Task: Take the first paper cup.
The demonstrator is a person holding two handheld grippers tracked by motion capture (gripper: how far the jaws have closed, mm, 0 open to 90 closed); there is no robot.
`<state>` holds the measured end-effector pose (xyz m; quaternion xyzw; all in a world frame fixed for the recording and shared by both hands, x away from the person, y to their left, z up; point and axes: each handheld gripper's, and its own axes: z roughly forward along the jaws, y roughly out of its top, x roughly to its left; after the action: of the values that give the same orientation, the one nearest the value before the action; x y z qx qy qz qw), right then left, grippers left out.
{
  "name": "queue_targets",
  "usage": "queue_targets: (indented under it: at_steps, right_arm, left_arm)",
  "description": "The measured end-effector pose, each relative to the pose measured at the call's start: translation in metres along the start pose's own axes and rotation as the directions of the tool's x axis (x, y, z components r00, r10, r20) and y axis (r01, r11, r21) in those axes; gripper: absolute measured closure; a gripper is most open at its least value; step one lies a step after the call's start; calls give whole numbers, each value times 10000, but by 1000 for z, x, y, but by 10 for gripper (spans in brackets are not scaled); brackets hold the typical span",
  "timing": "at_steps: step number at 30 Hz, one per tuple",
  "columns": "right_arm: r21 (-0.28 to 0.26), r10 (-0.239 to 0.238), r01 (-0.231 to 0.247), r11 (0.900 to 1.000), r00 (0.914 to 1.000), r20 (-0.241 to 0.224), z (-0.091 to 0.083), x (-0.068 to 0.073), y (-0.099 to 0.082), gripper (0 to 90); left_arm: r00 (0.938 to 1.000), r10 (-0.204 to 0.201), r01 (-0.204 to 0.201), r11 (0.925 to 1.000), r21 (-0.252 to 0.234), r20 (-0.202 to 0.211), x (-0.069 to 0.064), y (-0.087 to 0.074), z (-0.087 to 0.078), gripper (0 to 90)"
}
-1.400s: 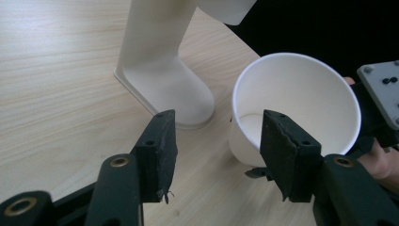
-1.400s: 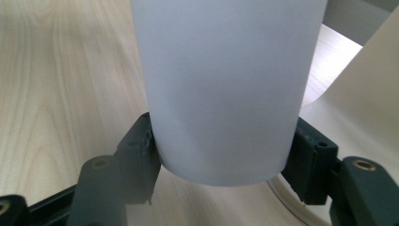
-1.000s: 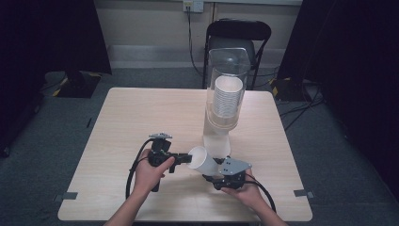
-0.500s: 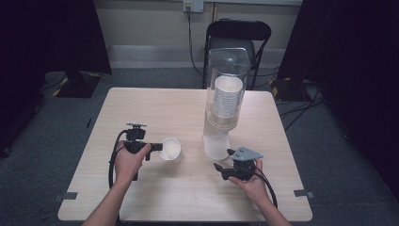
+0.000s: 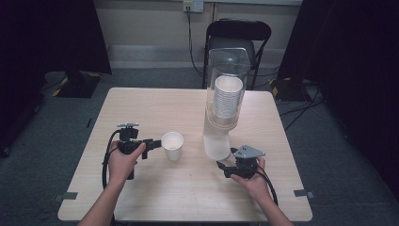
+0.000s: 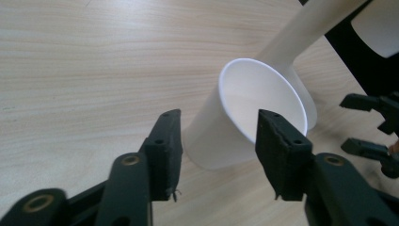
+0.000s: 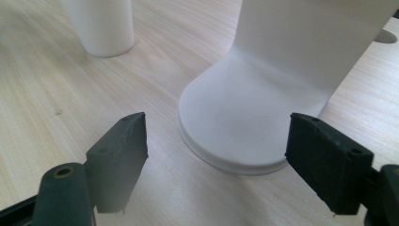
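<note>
Paper cup (image 6: pixel 256 113) stands just beyond the tips of the left gripper (image 6: pixel 216 141), whose two black jaws are parted with a clear gap between them. In the left gripper view one jaw sits near the cup's side wall and the other overlaps the rim at about 5 o'clock of the cup's mouth; whether either pad touches the cup cannot be told. In the high view the cup (image 5: pixel 172 145) stands upright on the wooden table (image 5: pixel 141 108), mouth up, directly at 3 o'clock of the left gripper (image 5: pixel 155 142). The left hand (image 5: pixel 123 160) wraps the gripper's body with the forearm coming in from 6 o'clock, and the jaws point toward 3 o'clock.

The right gripper (image 7: pixel 216 155) has its jaws spread wide apart with nothing between them. Ahead of them, at 12 o'clock, is the round white base of the cup dispenser (image 7: pixel 244 127), and the cup (image 7: pixel 101 26) shows at 11 o'clock. In the high view the right gripper (image 5: pixel 226 165) rests in the right hand (image 5: pixel 251 179), low over the table, aimed toward 10 o'clock. The dispenser (image 5: pixel 223 101), a clear tube holding a stack of cups, stands between cup and right gripper.
</note>
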<state>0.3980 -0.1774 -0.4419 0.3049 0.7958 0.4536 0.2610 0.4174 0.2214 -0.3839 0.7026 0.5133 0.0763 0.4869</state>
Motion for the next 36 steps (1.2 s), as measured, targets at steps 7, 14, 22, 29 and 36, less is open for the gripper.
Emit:
queue_targets:
  at_steps: [7,14,22,29,36]
  right_arm:
    - [-1,531,-531,9986,9980,333,2,-8,-1,206]
    - [89,864,-869,9962,9953,433,2,-15,-2,200]
    - [-313,779,-755,9967,9931,877,0,-21,19,205]
    - [-559,833,-774,9954,9902,1124,-1,-27,33,199]
    - [-791,995,-914,9927,9894,1056,3,-29,40,198]
  left_arm:
    - [9959,902,-900,9953,-357,17,6,-24,-16,413]
    - [9841,1740,-1728,9844,327,-364,19,-66,-9,404]
    - [9510,3045,-2980,9489,1035,-543,24,-88,3,350]
    - [8880,4521,-4449,8909,918,-843,22,-95,9,296]
    - [8911,4331,-4205,9003,1126,-1358,20,-96,12,136]
